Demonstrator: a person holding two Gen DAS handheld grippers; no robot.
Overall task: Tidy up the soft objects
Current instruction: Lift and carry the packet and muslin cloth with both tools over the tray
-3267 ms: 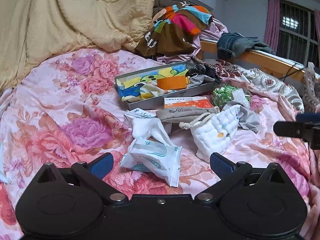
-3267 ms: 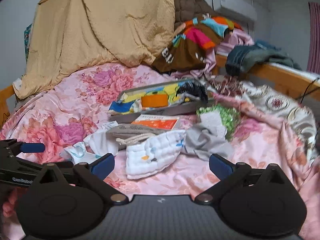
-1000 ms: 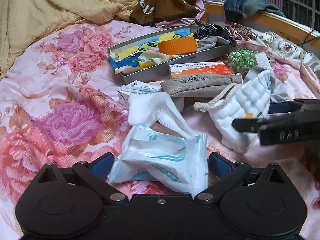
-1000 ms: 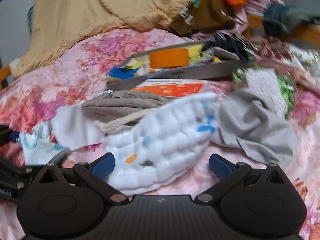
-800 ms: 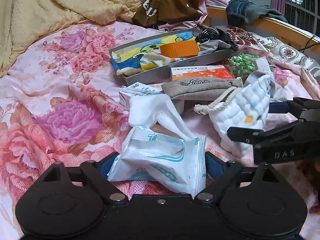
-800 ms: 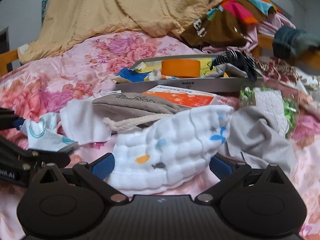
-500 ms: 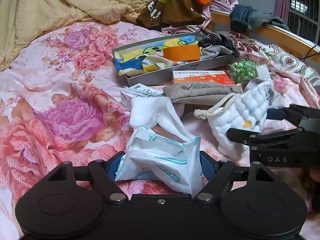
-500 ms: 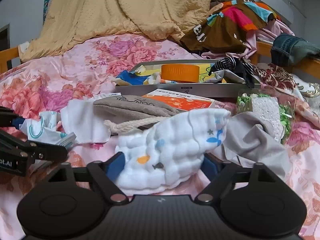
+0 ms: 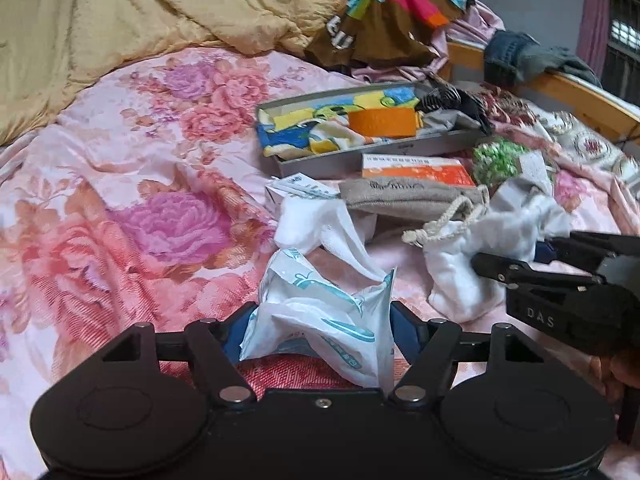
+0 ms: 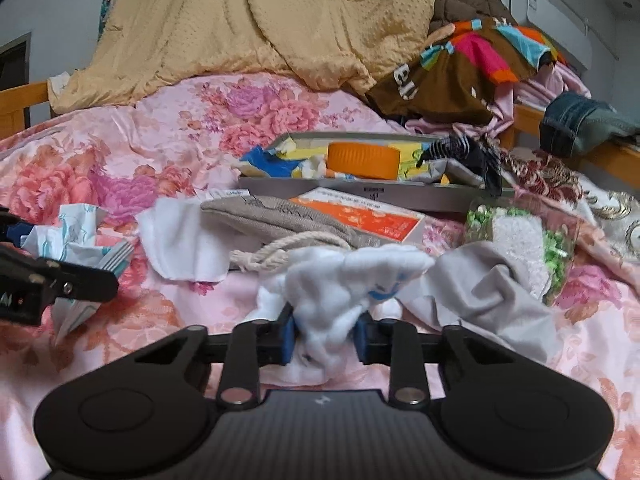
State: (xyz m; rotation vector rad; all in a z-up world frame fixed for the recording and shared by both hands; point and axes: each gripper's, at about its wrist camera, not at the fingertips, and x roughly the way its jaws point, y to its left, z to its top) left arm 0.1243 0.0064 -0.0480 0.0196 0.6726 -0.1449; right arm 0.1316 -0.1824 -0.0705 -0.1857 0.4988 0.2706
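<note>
White quilted cloth is now pinched by the right gripper and a tissue pack by the left gripper, both previously spread, ready for lifting off the bed.

The tissue pack, white plastic printed with teal curves, is crumpled and pinched between the pads of the left tool, its loose end standing up ahead of the tool. The quilted white cloth, with small blue marks, is bunched and squeezed between the pads of the right tool, spreading out forward of them. Just beyond the cloth lies a grey drawstring pouch on its side, its rope cord trailing toward the tool. A white rag lies flat to the left of the pouch, and a grey cloth lies rumpled to the right of the right tool, touching the quilted cloth.
</note>
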